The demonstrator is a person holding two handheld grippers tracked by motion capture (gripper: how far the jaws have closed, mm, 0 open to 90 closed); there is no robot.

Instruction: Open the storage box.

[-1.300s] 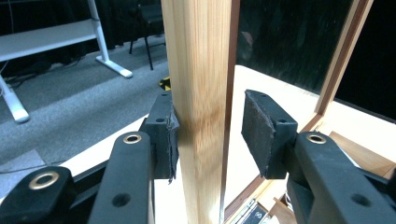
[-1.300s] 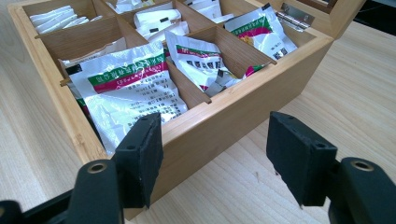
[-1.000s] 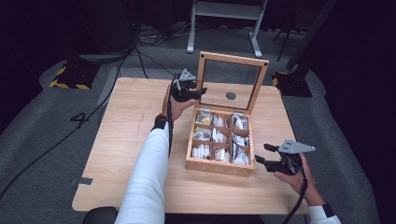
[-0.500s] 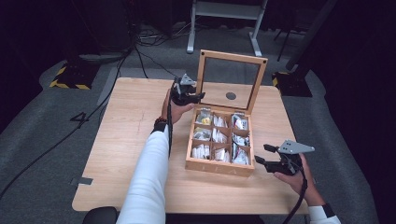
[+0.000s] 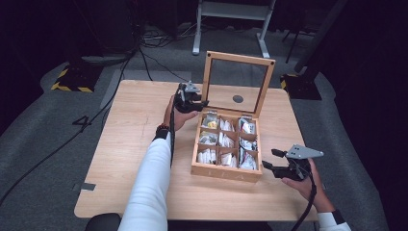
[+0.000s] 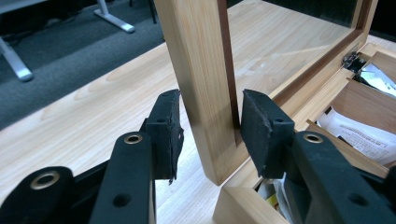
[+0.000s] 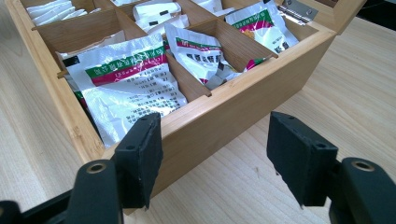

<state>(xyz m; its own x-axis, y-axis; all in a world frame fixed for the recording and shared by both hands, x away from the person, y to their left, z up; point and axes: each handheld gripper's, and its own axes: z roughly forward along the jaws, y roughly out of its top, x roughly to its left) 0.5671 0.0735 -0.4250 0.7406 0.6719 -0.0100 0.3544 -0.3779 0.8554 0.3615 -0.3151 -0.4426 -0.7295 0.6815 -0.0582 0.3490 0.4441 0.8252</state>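
Since the earlier frames almost nothing has shifted: the left claw [image 5: 198,102] has drawn its last bit tighter on the lid, and the right claw has kept its place and its gap.

Left claw: pinching the near side rail of the upright lid [image 6: 201,74], one pad [image 6: 170,130] on each face of the wooden frame, low down near the hinge end. In the left gripper view the pads appear to press the wood, though a sliver of gap may remain at the left pad.

Right claw [image 5: 269,161]: spread, holding nothing, hovering just off the near right corner of the wooden box [image 5: 226,172]; in the right gripper view that corner [image 7: 219,116] lies between its two pads without contact.

Lid: a glass-paned wooden frame [image 5: 238,57], standing roughly vertical on its hinges at the far edge of the box.

Box: nine compartments in a three-by-three grid, each holding white foil sachets [image 7: 126,79], probably tea or powder packets, some with green and red printing; one far-left compartment shows a yellowish item [image 5: 210,124].

Progress, as a judgement: the lid is gripped and fully raised; whether it is to be lowered cannot be told. No sachet is out on the table [image 5: 130,139].
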